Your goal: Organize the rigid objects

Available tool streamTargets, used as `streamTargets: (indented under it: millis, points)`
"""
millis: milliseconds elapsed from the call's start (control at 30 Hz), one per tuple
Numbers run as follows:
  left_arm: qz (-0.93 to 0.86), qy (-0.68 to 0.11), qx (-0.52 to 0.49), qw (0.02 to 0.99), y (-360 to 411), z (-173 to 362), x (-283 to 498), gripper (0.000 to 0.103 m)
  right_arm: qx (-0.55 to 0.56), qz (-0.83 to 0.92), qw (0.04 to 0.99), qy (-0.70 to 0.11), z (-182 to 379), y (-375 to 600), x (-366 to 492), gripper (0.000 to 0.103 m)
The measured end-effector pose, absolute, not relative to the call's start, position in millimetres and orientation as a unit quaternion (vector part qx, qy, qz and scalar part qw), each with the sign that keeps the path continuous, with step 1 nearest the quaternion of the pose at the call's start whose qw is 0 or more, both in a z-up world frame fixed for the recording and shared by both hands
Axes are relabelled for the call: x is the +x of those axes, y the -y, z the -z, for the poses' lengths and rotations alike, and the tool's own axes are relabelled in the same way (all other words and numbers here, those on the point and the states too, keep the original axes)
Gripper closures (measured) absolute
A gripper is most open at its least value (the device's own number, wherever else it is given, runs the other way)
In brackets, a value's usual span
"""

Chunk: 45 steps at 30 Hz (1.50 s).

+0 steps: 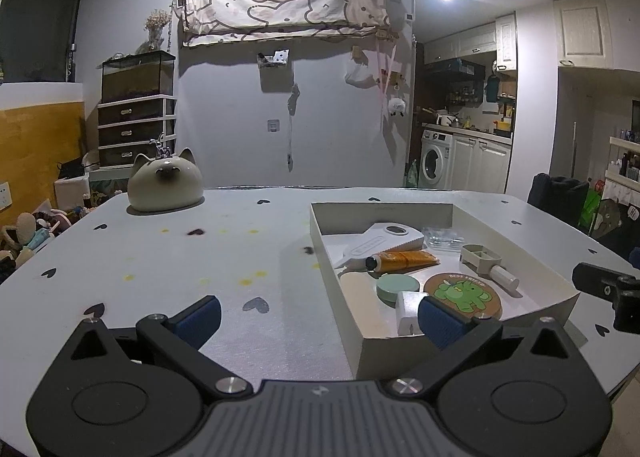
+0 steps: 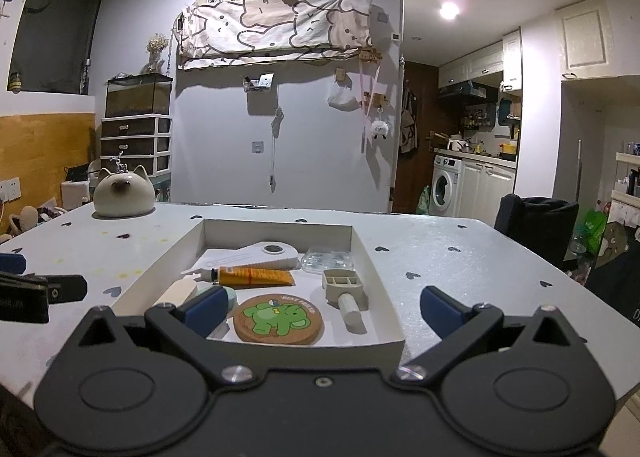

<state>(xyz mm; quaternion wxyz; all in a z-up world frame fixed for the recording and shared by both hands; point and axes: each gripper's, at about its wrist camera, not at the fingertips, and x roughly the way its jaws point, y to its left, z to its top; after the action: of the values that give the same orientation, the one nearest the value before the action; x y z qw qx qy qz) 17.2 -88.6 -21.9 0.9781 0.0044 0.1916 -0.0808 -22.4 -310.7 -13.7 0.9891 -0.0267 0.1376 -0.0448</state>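
Nearest, in both wrist views: left gripper [image 1: 320, 317] and right gripper [image 2: 322, 307], each spread wide, nothing between the pads, nothing touched. Just beyond, on the white table [image 1: 180, 257], the shallow white tray [image 2: 384, 281], already loaded: round cork coaster [image 2: 278, 320] with a green cartoon figure by the near wall, pale green round tin [image 1: 397, 288] and a white block [image 1: 408, 311] to its left, cream handled tool [image 2: 347, 293] to its right. Farther in, orange tube [image 2: 254, 276] lying across the middle, white wedge-shaped piece [image 2: 264, 253] behind it, clear plastic packet [image 2: 327, 259] toward the far right corner. Well beyond the tray, at the far left of the table, a cat-shaped ceramic jar [image 1: 165, 185], apart from everything else. Judging by this, most rigid items already inside the tray, hardly any floor left bare. Risks from here: low, thin tray walls, easily clipped or shoved by a wide-spread finger dropping in near the edge, the whole tray sliding on the smooth tabletop; items packed close, so a reach for the tin likely to nudge the coaster or the white block; the tube, round and free, apt to roll; both grippers close over the same near corner, so a bump between them possible.
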Motion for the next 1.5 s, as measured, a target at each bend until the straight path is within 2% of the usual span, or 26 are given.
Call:
streamTargets:
  millis: [1500]
  points:
    - [0.078, -0.192, 0.005, 0.978, 80.5, 21.0, 17.0, 0.0, -0.028, 0.039, 0.99, -0.135, 7.2, 302.9, -23.4, 0.0]
